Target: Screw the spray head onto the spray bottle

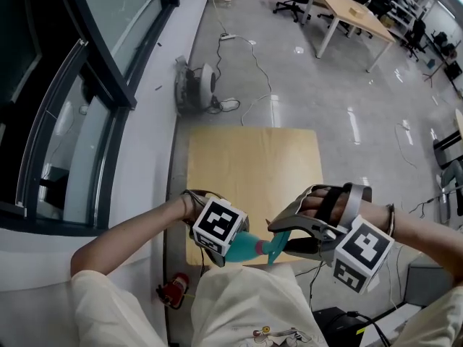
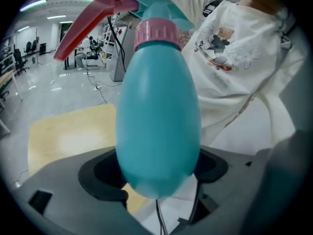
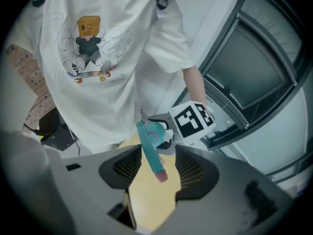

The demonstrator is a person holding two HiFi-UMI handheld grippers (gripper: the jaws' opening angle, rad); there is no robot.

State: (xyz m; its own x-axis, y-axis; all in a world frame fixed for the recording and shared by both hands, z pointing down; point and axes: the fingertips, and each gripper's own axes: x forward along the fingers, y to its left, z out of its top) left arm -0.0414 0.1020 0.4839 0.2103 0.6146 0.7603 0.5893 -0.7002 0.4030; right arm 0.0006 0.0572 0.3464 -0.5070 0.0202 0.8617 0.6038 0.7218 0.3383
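Note:
A teal spray bottle (image 2: 159, 116) fills the left gripper view, its base clamped between the jaws of my left gripper (image 2: 156, 173), which is shut on it. A pink collar (image 2: 156, 33) sits on its neck, with the teal spray head and its pink trigger (image 2: 93, 21) above. In the head view my left gripper (image 1: 217, 230) holds the bottle (image 1: 249, 248) level over the near edge of the wooden table (image 1: 253, 165). My right gripper (image 1: 286, 233) faces it. In the right gripper view the spray head (image 3: 149, 153) lies between the pads of my right gripper (image 3: 156, 165), with a gap on the right side.
The person's white T-shirt is close behind the bottle. A window wall runs along the left. On the floor beyond the table lie a round grey device (image 1: 195, 85) and cables. A second table (image 1: 354, 13) and chairs stand far back. A small red object (image 1: 172, 291) lies by the left knee.

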